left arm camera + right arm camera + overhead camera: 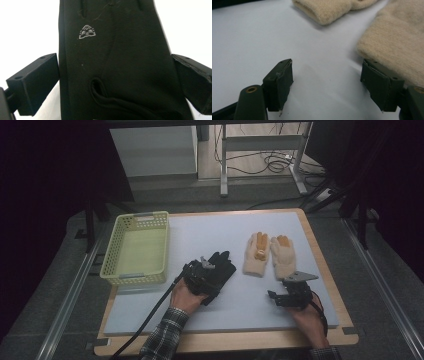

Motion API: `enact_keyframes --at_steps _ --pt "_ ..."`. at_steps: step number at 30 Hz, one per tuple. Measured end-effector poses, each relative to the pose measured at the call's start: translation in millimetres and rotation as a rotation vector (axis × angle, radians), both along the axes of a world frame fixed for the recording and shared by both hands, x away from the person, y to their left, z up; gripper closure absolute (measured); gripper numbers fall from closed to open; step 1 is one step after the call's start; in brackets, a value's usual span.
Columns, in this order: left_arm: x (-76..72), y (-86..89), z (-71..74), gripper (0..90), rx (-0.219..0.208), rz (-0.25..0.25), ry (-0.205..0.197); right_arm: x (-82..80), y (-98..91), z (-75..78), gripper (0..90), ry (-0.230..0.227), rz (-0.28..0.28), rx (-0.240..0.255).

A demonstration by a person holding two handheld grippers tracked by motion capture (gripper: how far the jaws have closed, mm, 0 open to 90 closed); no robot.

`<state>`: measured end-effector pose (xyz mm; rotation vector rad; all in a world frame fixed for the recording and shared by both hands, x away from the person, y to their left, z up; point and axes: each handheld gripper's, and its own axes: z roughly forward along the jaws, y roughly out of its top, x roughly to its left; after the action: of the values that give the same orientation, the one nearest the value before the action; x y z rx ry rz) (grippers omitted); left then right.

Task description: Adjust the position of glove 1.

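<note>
Lying flat on the table [210,320] beside the basket [136,249], the black glove [112,62] looks light, soft and floppy, best pinched at its cuff, where the left hand-held gripper [115,82] straddles it with jaws spread, not yet pressing.

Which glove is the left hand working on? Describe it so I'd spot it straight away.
On the pale blue mat, look just right of the yellow basket. There lies a black glove, fingers pointing away, between the jaws of the left tongs. It is the one dark glove; the two beside it are cream.
</note>
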<state>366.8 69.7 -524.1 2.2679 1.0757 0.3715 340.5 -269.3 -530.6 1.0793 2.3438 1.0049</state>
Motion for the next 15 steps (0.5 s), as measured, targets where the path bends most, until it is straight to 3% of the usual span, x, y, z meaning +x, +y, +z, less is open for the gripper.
enact_keyframes --at_steps 2,4,9,11,15 --pt "1.5 0.4 -2.7 0.0 0.020 0.004 0.009 0.0 0.0 0.0 25.2 0.000 0.000 0.000" --pt "2.8 0.6 -5.9 0.0 0.009 0.001 0.027 -0.1 0.1 0.0 25.2 0.000 0.000 -0.001" --pt "-1.1 -3.5 -6.1 0.0 0.010 -0.009 0.025 -0.2 0.3 -0.1 25.2 -0.002 -0.001 -0.002" --pt "-4.2 -6.7 -7.6 0.0 0.033 -0.016 0.009 -0.2 0.3 -0.1 25.2 -0.002 -0.001 -0.003" --pt "-1.6 -4.4 -7.0 2.4 0.012 0.005 0.037 -0.3 0.4 -0.1 25.2 -0.003 0.000 -0.004"
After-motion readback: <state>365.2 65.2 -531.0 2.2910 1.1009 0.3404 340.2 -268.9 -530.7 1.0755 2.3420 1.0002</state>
